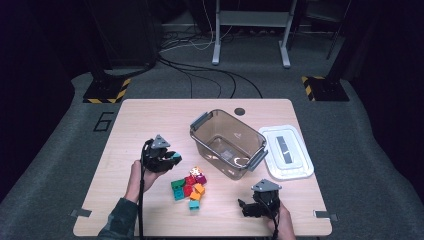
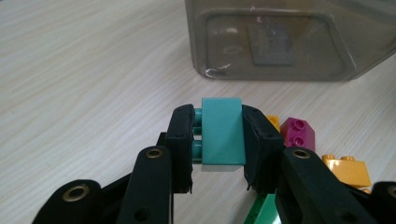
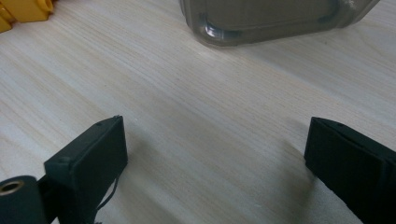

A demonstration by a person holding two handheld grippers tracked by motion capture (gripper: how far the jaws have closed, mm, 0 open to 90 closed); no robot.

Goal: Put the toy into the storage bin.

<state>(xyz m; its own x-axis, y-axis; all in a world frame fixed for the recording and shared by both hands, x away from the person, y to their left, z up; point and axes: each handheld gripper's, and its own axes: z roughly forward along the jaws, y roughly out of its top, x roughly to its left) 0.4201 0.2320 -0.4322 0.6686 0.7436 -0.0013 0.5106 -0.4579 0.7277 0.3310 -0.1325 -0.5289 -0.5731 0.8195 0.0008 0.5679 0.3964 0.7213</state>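
Table [image 1: 150, 120]: light wood-grain top on grey carpet, in a dark room with cables and a metal stand's legs on the floor behind.

Clear bin [image 1: 227, 143]: transparent, grey latch handles, standing open at the table's middle. Its white lid [image 1: 286, 151] lies flat just beside it on the right.

Brick pile [image 1: 190, 189]: green, red, orange, magenta and teal bricks clustered near the front edge, between the two grippers and apart from the bin.

Left gripper [image 1: 172, 159]: held above the table to the left of the pile. Its fingers [image 2: 180, 140] are clamped on a teal brick [image 2: 222, 133], one pad on each side face, studs pointing sideways toward the left pad. The high view shows the brick as a small teal spot at the tips; the left gripper view shows it clear of the table, with a magenta brick [image 2: 297, 133] and an orange brick [image 2: 348, 169] lying below and the bin wall beyond.

Right gripper [image 1: 246, 208]: low near the front right corner. In the right gripper view its fingers [image 3: 93, 156] stand wide apart, bare table between them, touching no brick.
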